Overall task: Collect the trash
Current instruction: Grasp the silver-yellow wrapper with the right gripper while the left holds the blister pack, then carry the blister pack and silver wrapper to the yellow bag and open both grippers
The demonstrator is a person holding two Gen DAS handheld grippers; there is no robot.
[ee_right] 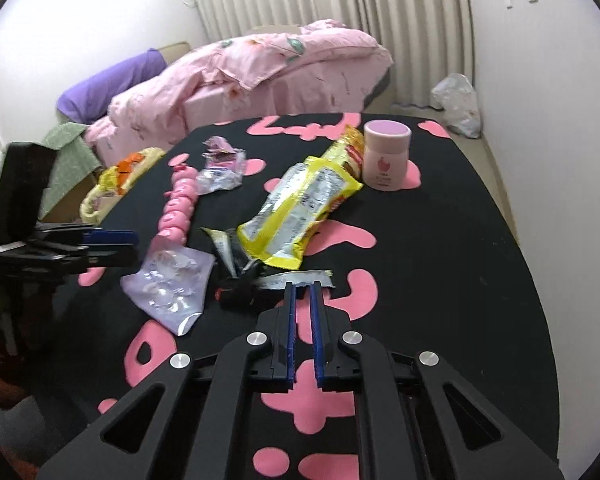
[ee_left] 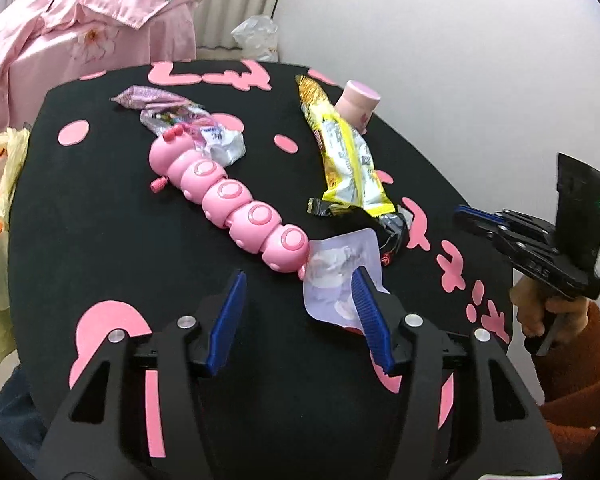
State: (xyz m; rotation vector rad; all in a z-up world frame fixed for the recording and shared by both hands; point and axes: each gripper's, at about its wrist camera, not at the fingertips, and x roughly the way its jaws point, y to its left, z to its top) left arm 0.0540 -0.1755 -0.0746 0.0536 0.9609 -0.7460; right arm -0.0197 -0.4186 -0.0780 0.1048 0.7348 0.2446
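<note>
A silver-and-black torn wrapper (ee_right: 296,279) lies near the front of the black tabletop (ee_right: 480,240) with pink shapes, and the right hand-held gripper (ee_right: 304,286) has its blue pads drawn almost together at that wrapper's near edge; whether foil is actually pinched between them cannot be told. Just left of it lies a pale lilac pouch (ee_right: 172,280), touching the tail of a pink caterpillar toy (ee_right: 178,204). The left hand-held gripper (ee_left: 300,284) is released, jaws apart, its right pad over the pouch's edge, gripping nothing. Behind the torn wrapper lies a long yellow snack bag (ee_right: 304,208), and beside its far end stands an upright pink jar (ee_right: 386,158). Crumpled clear wrappers (ee_right: 220,172) lie by the toy's head. Off the tabletop's left edge is a yellow bag (ee_right: 112,188), with a pink-quilted bed (ee_right: 260,68) behind.
</note>
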